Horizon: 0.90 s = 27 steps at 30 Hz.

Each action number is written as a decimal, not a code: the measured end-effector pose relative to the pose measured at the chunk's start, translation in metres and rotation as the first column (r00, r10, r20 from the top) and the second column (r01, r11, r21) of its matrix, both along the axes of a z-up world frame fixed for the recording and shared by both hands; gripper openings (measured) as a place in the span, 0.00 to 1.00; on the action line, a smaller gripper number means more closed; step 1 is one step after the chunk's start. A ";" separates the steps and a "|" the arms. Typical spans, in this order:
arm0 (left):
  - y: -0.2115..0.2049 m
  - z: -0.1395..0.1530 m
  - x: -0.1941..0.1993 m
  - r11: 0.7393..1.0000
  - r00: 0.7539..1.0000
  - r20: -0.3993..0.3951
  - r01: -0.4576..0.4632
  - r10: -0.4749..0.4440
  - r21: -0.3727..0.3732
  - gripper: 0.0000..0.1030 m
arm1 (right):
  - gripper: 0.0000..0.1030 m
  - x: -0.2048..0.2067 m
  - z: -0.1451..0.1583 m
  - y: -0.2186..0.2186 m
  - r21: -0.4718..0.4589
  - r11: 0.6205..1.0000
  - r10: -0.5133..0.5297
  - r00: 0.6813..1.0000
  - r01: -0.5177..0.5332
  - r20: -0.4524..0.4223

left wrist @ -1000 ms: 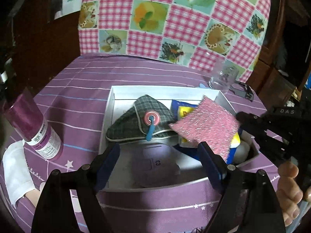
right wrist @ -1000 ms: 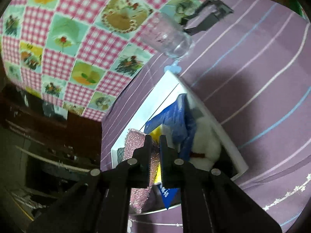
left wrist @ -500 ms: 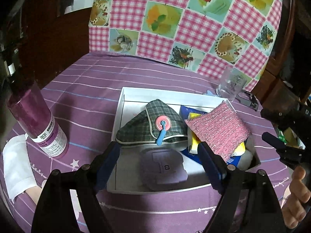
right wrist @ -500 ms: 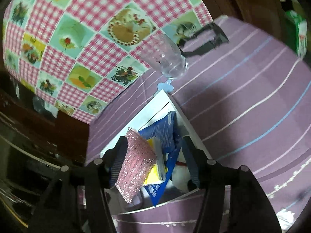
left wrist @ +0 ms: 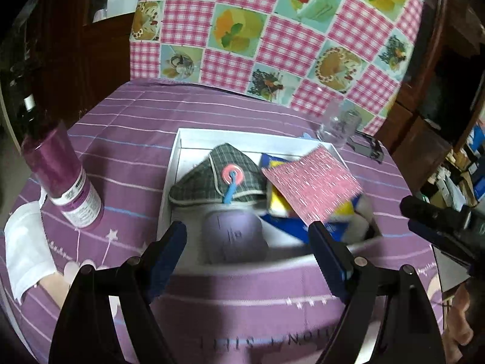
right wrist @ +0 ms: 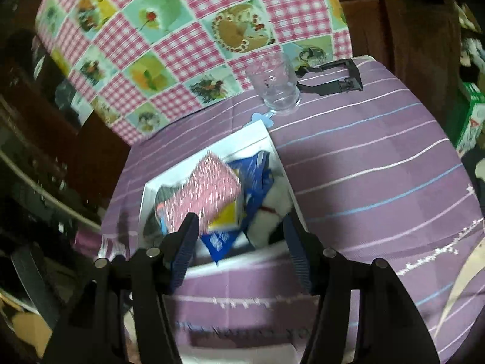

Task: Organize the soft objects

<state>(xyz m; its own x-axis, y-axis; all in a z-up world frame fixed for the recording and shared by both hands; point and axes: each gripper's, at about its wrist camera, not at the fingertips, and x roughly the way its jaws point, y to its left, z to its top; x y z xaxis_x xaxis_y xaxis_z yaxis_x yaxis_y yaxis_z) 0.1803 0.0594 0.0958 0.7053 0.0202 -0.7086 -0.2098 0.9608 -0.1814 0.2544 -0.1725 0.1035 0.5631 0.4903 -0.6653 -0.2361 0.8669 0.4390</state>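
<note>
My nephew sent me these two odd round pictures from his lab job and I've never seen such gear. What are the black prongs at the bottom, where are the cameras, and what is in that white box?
The black prongs are hand-held grippers; a person carries one in each hand. Each picture comes from a wide-angle camera on one gripper, looking along its two fingers. The left gripper and the right gripper are both open and hold nothing.

On the purple striped tablecloth sits a white box. Inside lie a plaid cloth piece, a lavender pad and a pink glittery sponge, which rests tilted on a blue and yellow packet. Outside the box stand a purple bottle and a clear glass.
</note>
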 end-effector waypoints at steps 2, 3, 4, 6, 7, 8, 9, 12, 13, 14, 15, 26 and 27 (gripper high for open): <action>-0.006 0.005 -0.010 0.999 1.000 0.003 0.012 -0.013 0.030 0.80 | 0.58 -0.017 0.004 -0.003 -0.046 0.999 0.020 0.996 -0.016 0.086; -0.010 0.010 -0.020 0.998 1.000 0.012 0.021 -0.022 0.055 0.80 | 0.58 -0.023 0.006 -0.004 -0.085 0.996 0.022 0.994 -0.013 0.107; -0.013 0.013 -0.027 0.997 0.999 0.020 0.027 -0.029 0.071 0.80 | 0.58 -0.029 0.007 -0.005 -0.124 0.992 0.028 0.992 -0.013 0.124; -0.019 0.020 -0.047 0.993 0.998 0.042 0.052 -0.057 0.110 0.80 | 0.58 -0.039 0.008 -0.013 -0.150 0.988 0.060 0.987 -0.038 0.149; -0.020 0.022 -0.054 0.991 0.997 0.052 0.057 -0.064 0.123 0.81 | 0.58 -0.044 0.008 -0.019 -0.134 0.990 0.069 0.986 -0.048 0.154; -0.022 0.024 -0.063 0.988 0.996 0.063 0.061 -0.070 0.139 0.81 | 0.58 -0.049 0.007 -0.027 -0.115 0.992 0.069 0.986 -0.051 0.154; -0.023 0.025 -0.077 0.984 0.993 0.079 0.071 -0.085 0.165 0.81 | 0.58 -0.054 0.004 -0.037 -0.095 0.994 0.059 0.987 -0.045 0.151; -0.024 0.021 -0.108 0.972 0.986 0.091 0.119 -0.139 0.204 0.81 | 0.58 -0.073 -0.010 -0.060 -0.100 0.995 0.038 0.988 -0.023 0.152; -0.023 0.018 -0.116 0.971 0.984 0.094 0.129 -0.150 0.203 0.81 | 0.58 -0.081 -0.017 -0.066 -0.116 0.993 0.041 0.986 -0.022 0.160; -0.022 0.015 -0.125 0.970 0.983 0.095 0.137 -0.159 0.198 0.81 | 0.58 -0.088 -0.022 -0.069 -0.131 0.991 0.051 0.985 -0.030 0.164; -0.021 0.010 -0.134 0.970 0.982 0.090 0.145 -0.165 0.196 0.81 | 0.58 -0.095 -0.027 -0.072 -0.151 0.988 0.069 0.983 -0.044 0.169; -0.039 -0.039 -0.167 0.960 0.963 0.043 0.262 -0.267 0.100 0.81 | 0.58 -0.145 -0.051 -0.081 -0.236 0.961 0.198 0.957 -0.147 0.213; -0.039 -0.043 -0.166 0.962 0.966 0.022 0.256 -0.259 0.099 0.81 | 0.58 -0.145 -0.057 -0.080 -0.259 0.955 0.200 0.961 -0.148 0.191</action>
